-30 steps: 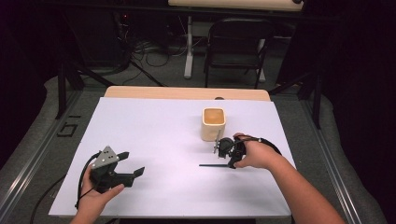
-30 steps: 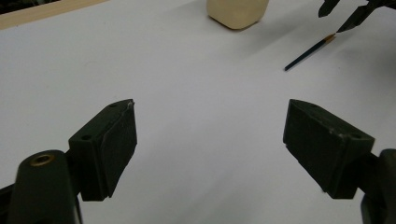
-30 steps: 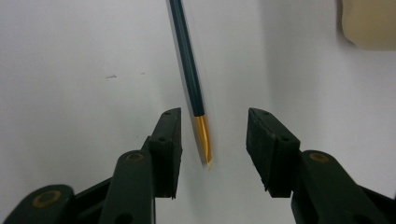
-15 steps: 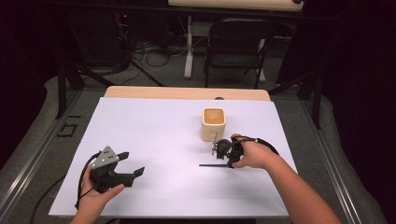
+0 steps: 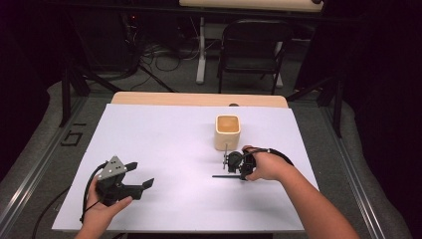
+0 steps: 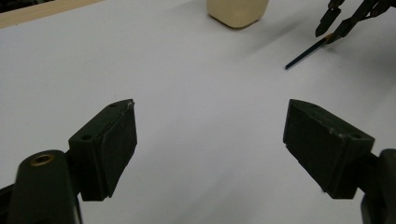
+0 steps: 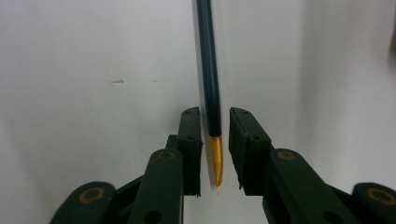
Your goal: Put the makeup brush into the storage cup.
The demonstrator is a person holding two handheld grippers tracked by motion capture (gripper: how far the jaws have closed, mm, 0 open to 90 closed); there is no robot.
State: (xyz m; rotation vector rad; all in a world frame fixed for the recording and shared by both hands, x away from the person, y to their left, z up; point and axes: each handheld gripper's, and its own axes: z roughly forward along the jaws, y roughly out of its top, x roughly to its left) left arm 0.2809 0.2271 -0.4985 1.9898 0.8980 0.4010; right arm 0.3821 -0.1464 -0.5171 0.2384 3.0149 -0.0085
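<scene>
On the surface a cup stands right of centre toward the far side. A pencil lies just in front of it, between the right tongs. The left tongs sit well apart, near the front left corner. A chair stands behind the surface

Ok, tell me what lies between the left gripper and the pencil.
Bare white table only, by the high view, between the left gripper and the pencil.

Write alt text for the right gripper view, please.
A dark green pen with a gold tip lies on a white table, its tip end between the two black jaws of the right hand-held gripper, which have just been closing; narrow gaps remain on both sides.
</scene>
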